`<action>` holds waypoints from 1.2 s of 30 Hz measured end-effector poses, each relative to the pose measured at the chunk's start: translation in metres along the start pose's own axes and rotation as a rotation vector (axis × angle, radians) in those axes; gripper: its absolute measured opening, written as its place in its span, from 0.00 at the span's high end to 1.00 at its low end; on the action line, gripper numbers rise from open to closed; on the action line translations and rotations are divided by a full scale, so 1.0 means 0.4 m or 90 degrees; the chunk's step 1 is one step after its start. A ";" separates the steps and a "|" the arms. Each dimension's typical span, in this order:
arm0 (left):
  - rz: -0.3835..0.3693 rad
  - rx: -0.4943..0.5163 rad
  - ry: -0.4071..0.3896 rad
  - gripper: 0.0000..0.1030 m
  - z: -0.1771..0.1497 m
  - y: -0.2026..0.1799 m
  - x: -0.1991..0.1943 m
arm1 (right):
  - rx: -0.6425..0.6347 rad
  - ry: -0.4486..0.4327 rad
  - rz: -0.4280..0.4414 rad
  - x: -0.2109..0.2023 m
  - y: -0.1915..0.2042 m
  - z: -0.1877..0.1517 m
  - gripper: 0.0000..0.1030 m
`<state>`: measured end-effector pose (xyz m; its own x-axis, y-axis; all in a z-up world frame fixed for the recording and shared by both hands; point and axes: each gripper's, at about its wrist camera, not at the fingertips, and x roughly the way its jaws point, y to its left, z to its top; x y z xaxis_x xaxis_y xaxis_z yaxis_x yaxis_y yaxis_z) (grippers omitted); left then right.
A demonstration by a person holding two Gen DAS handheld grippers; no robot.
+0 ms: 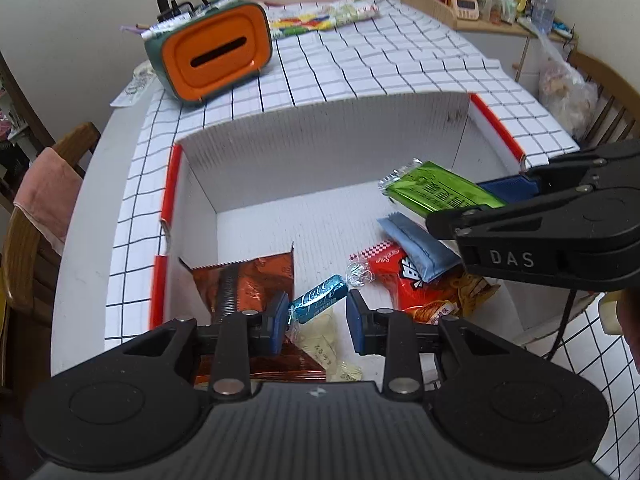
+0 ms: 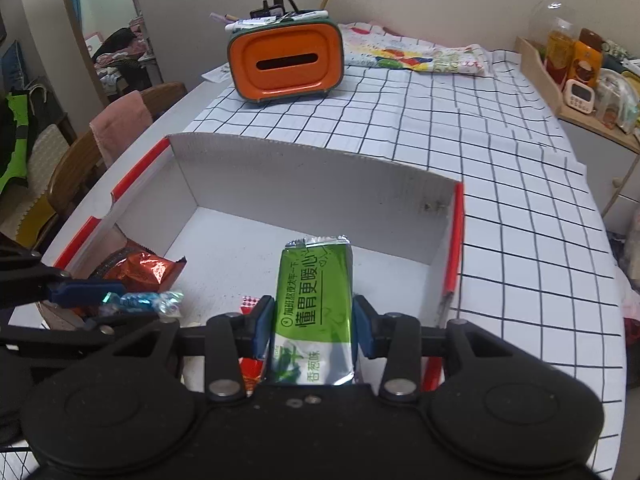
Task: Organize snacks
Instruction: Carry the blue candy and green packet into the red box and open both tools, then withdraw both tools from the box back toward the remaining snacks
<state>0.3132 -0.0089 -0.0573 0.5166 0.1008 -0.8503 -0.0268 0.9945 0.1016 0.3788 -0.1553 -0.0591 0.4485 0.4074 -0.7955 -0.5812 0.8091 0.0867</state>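
Right claw (image 2: 313,322) clamps green packet (image 2: 314,304) over box (image 2: 304,184).

Green packet (image 2: 314,300), blue candy (image 1: 318,298) — white box (image 1: 320,128) edged red, black-gridded white cloth (image 2: 500,200).

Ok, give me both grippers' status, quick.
Left gripper: shut on the blue candy.
Right gripper: shut on the green snack pack.

My right hand-held gripper (image 2: 313,322) clamps a green foil snack packet (image 2: 314,300) above the white cardboard box with red edges (image 2: 304,184). At the left, the left hand-held gripper (image 2: 86,304) pinches a blue foil-wrapped candy (image 2: 140,302) beside a copper foil packet (image 2: 144,268). An orange slotted tissue box (image 2: 286,62) stands on the checked-cloth counter (image 2: 500,208).
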 end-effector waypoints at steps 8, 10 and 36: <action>0.003 0.003 0.036 0.70 -0.002 -0.020 0.046 | -0.014 0.021 0.016 0.035 -0.001 0.002 0.60; 0.001 -0.003 0.041 0.70 -0.004 -0.022 0.052 | -0.014 0.025 0.020 0.038 0.000 0.002 0.60; -0.103 -0.031 -0.066 0.38 -0.047 0.044 -0.124 | 0.056 -0.024 -0.041 -0.177 0.071 -0.043 0.52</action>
<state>0.2709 0.0042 -0.0231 0.6024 -0.0612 -0.7959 0.0229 0.9980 -0.0594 0.3188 -0.1684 -0.0105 0.5096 0.3673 -0.7781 -0.4893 0.8676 0.0890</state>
